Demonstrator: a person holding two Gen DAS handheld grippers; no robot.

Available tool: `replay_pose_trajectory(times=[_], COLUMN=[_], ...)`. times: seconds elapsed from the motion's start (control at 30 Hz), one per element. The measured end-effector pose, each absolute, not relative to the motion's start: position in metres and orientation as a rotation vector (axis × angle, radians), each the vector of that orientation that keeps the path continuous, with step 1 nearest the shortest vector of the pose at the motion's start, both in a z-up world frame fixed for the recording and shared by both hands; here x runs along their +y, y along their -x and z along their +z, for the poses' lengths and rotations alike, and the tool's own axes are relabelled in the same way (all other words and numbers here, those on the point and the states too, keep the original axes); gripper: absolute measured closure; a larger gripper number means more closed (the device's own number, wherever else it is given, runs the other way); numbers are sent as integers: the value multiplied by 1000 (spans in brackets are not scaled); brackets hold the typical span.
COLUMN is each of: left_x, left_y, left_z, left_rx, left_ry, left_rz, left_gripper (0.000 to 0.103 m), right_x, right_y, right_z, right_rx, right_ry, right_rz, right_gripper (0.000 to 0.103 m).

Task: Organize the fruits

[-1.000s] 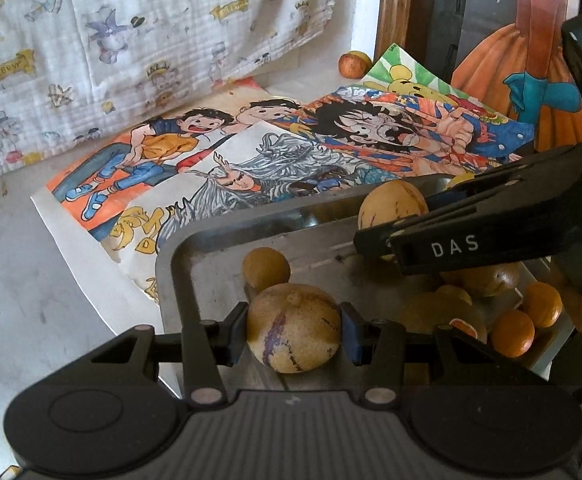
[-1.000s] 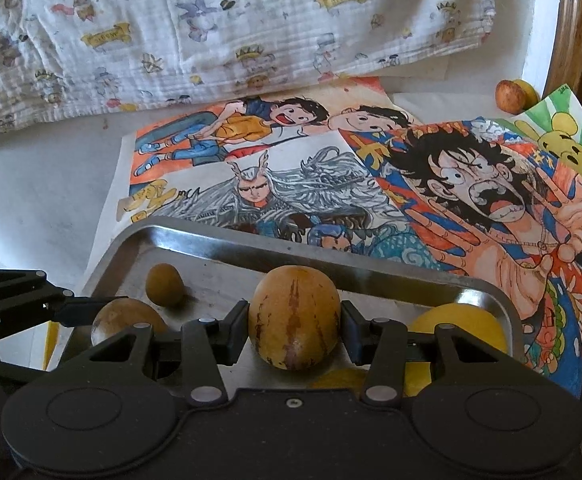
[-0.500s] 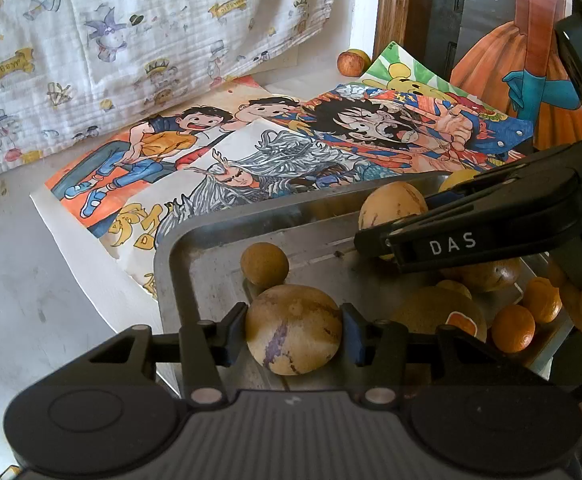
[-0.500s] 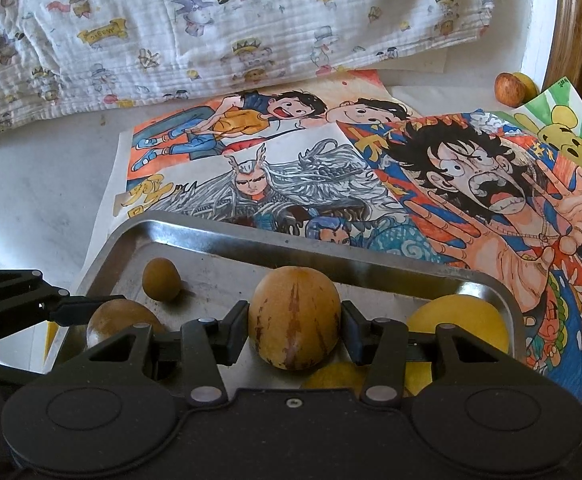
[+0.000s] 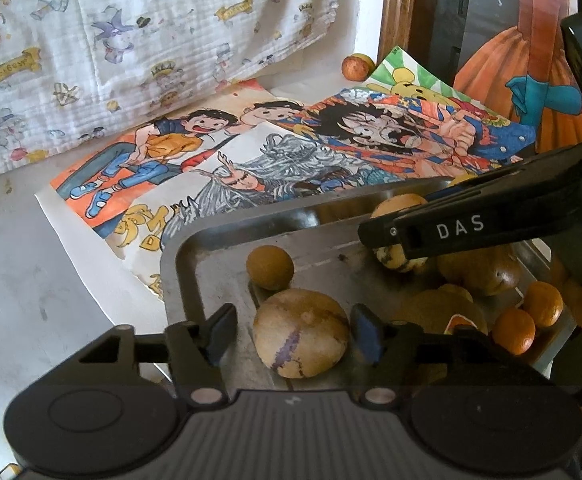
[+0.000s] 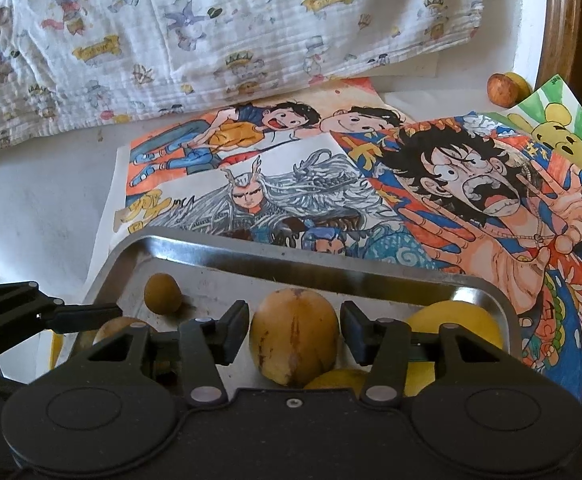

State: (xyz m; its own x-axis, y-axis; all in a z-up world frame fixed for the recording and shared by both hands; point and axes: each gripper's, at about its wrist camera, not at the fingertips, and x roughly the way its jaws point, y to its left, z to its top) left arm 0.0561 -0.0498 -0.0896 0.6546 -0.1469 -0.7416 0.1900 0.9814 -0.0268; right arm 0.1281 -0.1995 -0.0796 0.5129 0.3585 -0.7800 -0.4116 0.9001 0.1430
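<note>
Steel tray (image 5: 179,264) gathers the fruit: left tongs (image 5: 293,334) stand parted around a purple-streaked melon (image 5: 301,338) at 6 o'clock, right tongs (image 6: 294,338) likewise around a striped melon (image 6: 294,336), both resting inside, apparently released.

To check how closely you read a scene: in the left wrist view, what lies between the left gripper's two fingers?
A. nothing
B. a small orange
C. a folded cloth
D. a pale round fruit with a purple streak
D: the pale fruit with a purple streak sits on the metal tray between the left gripper fingers, which stand apart from it on both sides.
</note>
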Motion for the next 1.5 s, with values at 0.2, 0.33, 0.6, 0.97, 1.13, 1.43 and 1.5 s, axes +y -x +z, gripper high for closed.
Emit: replay_pose_trajectory(times=[0.2,0.33,0.6,0.97,1.13,1.43,1.5], left_x=[-45,-42,-41,-40,-38,-23,-19], left_y=[-55,-53,-46,-38,-32,7,17], left_z=[-82,-74,-58,-44,-34,-17,-16], left_rx=[808,775,723,693,699,686,688], left_ry=[-34,-27,-23,-20,-36,-43,-45], left_rz=[-180,-173,-175,-171,-159,-149,-140], left_gripper=[23,10,1,1,1,1,1], right_x=[-203,-206,-212,-219,-225,-246,-249], right_y=[-127,-125,-112,-89,-66,-3,11], right_z=[-66,-51,-19,14,35,56,51], right_rx=[887,850,770,696,627,608,629], right_ry=[37,-2,-50,-91,-111,-122,-115], right_rz=[452,446,439,444,422,333,290], right_gripper=[29,19,9,1,1,0,0])
